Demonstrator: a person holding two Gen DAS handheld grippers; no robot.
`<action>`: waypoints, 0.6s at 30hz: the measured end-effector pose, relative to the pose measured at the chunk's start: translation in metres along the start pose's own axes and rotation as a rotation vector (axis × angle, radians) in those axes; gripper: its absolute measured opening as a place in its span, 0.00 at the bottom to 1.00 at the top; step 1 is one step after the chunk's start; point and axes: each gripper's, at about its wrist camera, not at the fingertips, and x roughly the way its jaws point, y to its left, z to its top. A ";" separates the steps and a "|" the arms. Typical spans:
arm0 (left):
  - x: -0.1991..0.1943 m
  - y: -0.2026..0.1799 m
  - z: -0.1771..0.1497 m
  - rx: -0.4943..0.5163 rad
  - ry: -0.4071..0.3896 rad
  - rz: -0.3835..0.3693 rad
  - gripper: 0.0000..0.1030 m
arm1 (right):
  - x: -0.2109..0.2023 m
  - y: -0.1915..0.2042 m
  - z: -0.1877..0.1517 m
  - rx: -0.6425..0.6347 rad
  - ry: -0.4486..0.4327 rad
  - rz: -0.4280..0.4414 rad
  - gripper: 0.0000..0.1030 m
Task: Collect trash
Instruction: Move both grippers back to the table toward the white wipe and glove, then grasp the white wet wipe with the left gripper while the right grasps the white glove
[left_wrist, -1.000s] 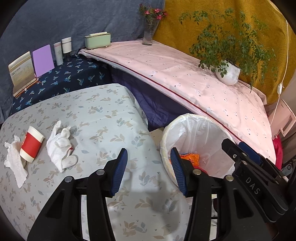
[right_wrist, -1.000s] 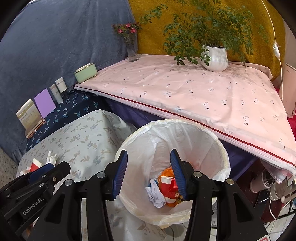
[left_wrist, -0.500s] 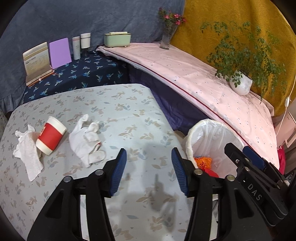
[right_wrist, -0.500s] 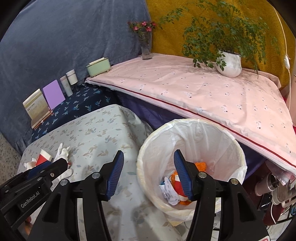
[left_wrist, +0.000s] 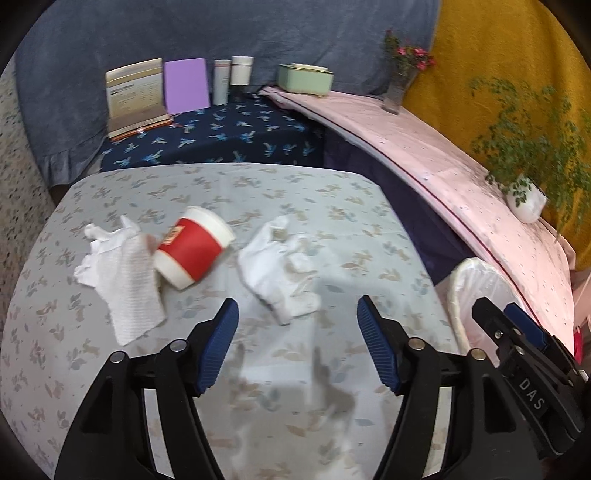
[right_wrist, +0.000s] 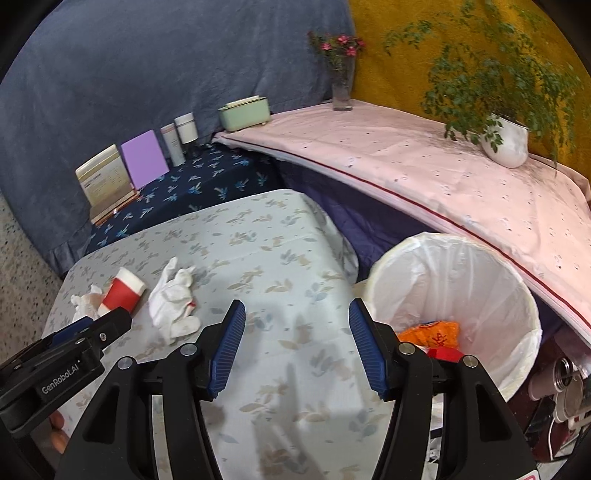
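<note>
- Our left gripper (left_wrist: 297, 341) hangs over the table (left_wrist: 332, 192), tilted down at the trash; its jaws are opening with nothing between them, which we read as readying for a pick
- The glove (left_wrist: 280, 266) lies just past the left pads, nearest to them, so we judge it the likely next target
- The cup (left_wrist: 192, 251) lies on its side, its base touching the tissue (left_wrist: 123, 277); both sit left of the glove, a little apart from it
- Our right gripper (right_wrist: 297, 343) is spread and empty too, over the table edge beside the bin (right_wrist: 491, 280)
- The bin stands off the table's right side, below its edge, lined with a white bag and already holding orange and red scraps (right_wrist: 430, 330), so dropping off is a short sideways carry
- Three pieces are left on the table by our count
- Against a second ago, the left view has swung from the bin toward the trash: the glove, then far off at the left, now sits centred ahead of the jaws, and the bin has slid to the right edge
- The left jaws stand clearly wider than then
- The right view has also left the bin, which filled its centre before and now sits to the right; its jaws are somewhat wider than before
</note>
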 end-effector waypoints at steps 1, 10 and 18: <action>0.000 0.008 0.000 -0.011 -0.002 0.012 0.66 | 0.001 0.007 -0.001 -0.009 0.004 0.007 0.55; 0.003 0.075 -0.007 -0.099 0.006 0.103 0.73 | 0.014 0.053 -0.012 -0.074 0.041 0.055 0.55; 0.019 0.124 -0.013 -0.171 0.032 0.155 0.79 | 0.038 0.093 -0.020 -0.117 0.087 0.092 0.56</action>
